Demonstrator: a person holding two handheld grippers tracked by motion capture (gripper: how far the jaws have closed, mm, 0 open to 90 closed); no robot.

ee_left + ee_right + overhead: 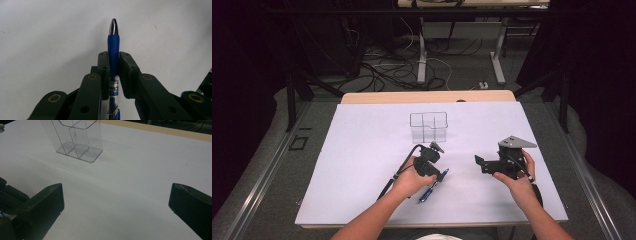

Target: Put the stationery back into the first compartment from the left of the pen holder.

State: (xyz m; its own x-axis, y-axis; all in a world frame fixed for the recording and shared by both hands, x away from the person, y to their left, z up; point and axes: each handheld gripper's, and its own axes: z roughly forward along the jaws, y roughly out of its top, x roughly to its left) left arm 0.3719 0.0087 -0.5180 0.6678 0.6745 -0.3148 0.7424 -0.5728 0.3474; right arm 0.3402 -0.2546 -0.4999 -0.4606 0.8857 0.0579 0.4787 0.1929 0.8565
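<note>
High view: left gripper (438, 171) low over table (362, 165), jaws clamped on pen (432, 187); pen runs out past jaws toward person. Right gripper (480, 163) well right of it, jaws apart, nothing between. Clear holder (428, 127) beyond both.

Left gripper view: jaws closed on pen (113, 52) at blue grip; silver tip sticks out ahead of pads, clear barrel runs back between jaws.

Right gripper view: jaws wide apart, bare table (125, 185) between. Holder (77, 140) ahead, left of jaw centreline, standing upright.
</note>
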